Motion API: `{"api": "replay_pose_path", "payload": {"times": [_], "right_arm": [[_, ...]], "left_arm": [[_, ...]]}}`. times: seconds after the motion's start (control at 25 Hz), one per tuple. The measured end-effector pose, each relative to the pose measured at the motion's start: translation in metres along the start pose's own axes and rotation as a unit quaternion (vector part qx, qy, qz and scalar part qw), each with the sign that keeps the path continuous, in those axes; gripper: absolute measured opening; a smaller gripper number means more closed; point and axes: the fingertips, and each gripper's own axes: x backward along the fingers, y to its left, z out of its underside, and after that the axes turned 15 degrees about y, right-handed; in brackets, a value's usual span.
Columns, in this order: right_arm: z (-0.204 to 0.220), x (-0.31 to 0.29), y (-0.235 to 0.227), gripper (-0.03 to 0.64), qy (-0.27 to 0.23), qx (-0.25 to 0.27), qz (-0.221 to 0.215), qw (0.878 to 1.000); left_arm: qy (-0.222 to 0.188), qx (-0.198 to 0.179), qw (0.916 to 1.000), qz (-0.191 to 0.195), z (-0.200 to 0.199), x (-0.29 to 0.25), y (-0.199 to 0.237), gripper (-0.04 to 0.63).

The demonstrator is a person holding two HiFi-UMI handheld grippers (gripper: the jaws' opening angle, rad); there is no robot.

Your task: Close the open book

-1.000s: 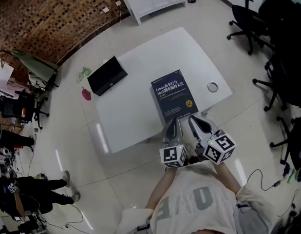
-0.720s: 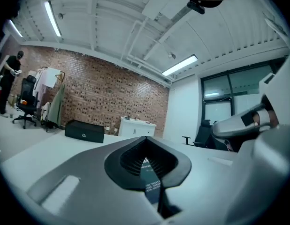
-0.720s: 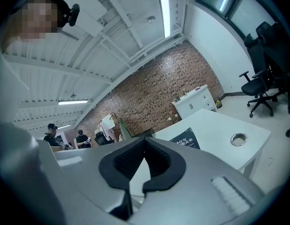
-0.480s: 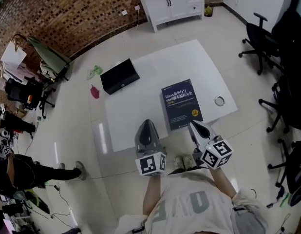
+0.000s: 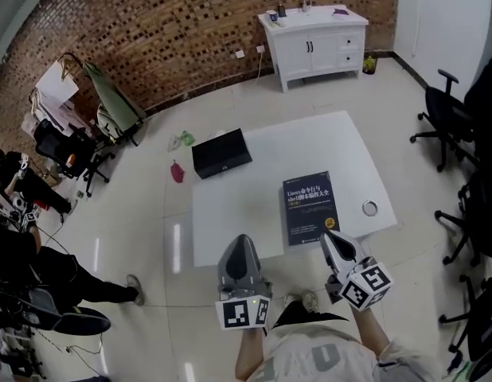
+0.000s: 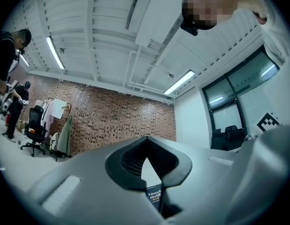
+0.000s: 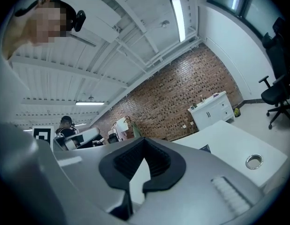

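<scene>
Noted on white table (image 5: 238, 213): book (image 5: 310, 205), closed, lying flat, dark blue cover up with white and yellow print. Placed on the near-right part of the tabletop, lower edge close to the table edge nearest the person. Nothing resting on it.

Left gripper (image 5: 240, 245): jaws together, nothing between the pads. Seen in head view at the near table edge, left of the book and apart from it. In left gripper view (image 6: 146, 144), pointed roughly level toward the brick wall (image 6: 103, 121). Sliver of the book cover (image 6: 154, 194) visible through the small notch below the closed tips.

Right gripper (image 5: 333, 243): jaws likewise together, clamped on nothing. In head view, tip overlapping the book's near right corner; contact not confirmable from that angle. In right gripper view (image 7: 144, 142), aimed level across the tabletop (image 7: 225, 139), only bare white surface showing in the notch.

Also on table: black flat case (image 5: 221, 153) at the far left corner, well apart from the book; small round metal ring (image 5: 370, 208) just beside the right edge, to the right of the book, also seen in right gripper view (image 7: 253, 161).

Around the room: white cabinet (image 5: 314, 44) against the wall, black office chairs (image 5: 445, 126) at right, pink item (image 5: 177, 171) and green item (image 5: 181, 140) on the floor left of the table, person in dark clothes (image 5: 39, 269) at far left.
</scene>
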Motion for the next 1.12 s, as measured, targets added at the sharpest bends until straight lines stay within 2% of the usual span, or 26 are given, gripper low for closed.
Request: {"api": "replay_pose_path", "payload": {"times": [0.08, 0.24, 0.36, 0.48, 0.76, 0.96, 1.12], "right_arm": [[0.004, 0.006, 0.002, 0.005, 0.000, 0.007, -0.001, 1.000], [0.028, 0.014, 0.001, 0.005, 0.014, 0.010, 0.003, 1.000], [0.039, 0.032, 0.013, 0.005, 0.015, 0.002, 0.007, 1.000], [0.047, 0.056, 0.042, 0.005, 0.001, 0.006, 0.001, 1.000], [0.099, 0.138, 0.137, 0.005, -0.013, 0.032, -0.017, 0.999], [0.149, 0.191, 0.202, 0.005, -0.006, 0.021, -0.015, 1.000], [0.158, 0.232, 0.236, 0.005, -0.014, 0.040, -0.016, 0.999]], "left_arm": [[-0.005, -0.002, 1.0000, 0.000, 0.004, 0.011, -0.003, 0.012], [-0.009, 0.031, 0.9995, 0.004, 0.012, 0.034, 0.002, 0.012], [-0.008, 0.019, 0.9998, -0.003, 0.014, 0.068, 0.004, 0.012], [-0.007, 0.008, 0.9998, -0.015, 0.016, 0.106, 0.009, 0.013], [-0.002, 0.035, 0.9993, -0.012, 0.035, 0.239, -0.008, 0.014], [0.019, 0.043, 0.9989, 0.000, 0.056, 0.329, -0.017, 0.014], [0.007, 0.052, 0.9986, 0.006, 0.057, 0.374, -0.032, 0.014]]}}
